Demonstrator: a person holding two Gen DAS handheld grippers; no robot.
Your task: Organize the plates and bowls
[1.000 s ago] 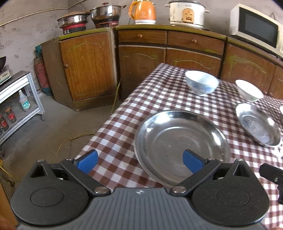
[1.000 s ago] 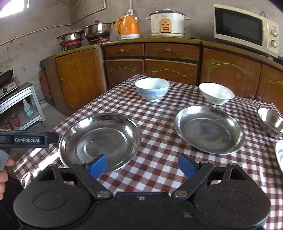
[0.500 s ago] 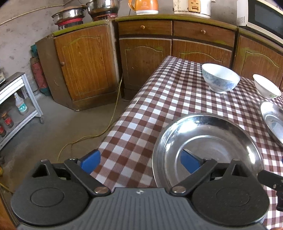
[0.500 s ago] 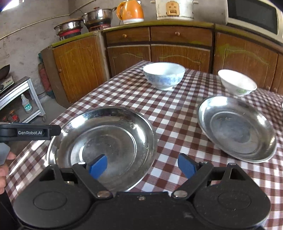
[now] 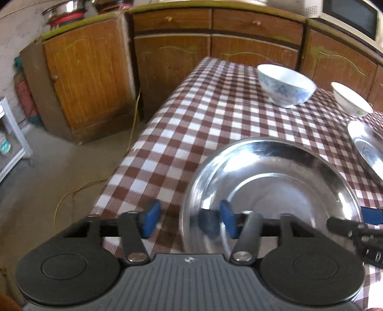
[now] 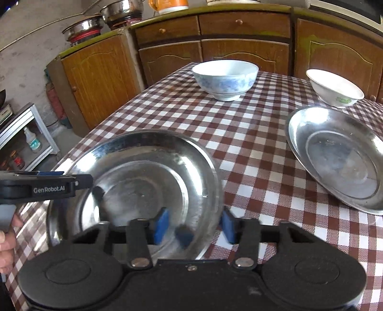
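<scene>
A modest home kitchen. At twelve o'clock, wooden cabinets [image 6: 244, 55] with drawers line the wall under a green-edged counter. On it stand steel pots [image 6: 119, 10] at eleven o'clock, an orange kettle [image 6: 167, 4] at twelve and a microwave [image 5: 352, 16] at one o'clock. The dining surface [image 6: 191, 124] wears a brown-and-white checked oilcloth set with bowls and steel plates. At nine o'clock, a white shelf rack [image 6: 28, 138] holds bottles above a bare concrete floor [image 5: 47, 191].

Left gripper [image 5: 188, 221] at 6 o'clock, jaws closing astride steel plate [image 5: 275, 186] rim, checked tablecloth [image 5: 203, 114], blue-patterned bowl [image 5: 286, 88] at 1 o'clock
</scene>
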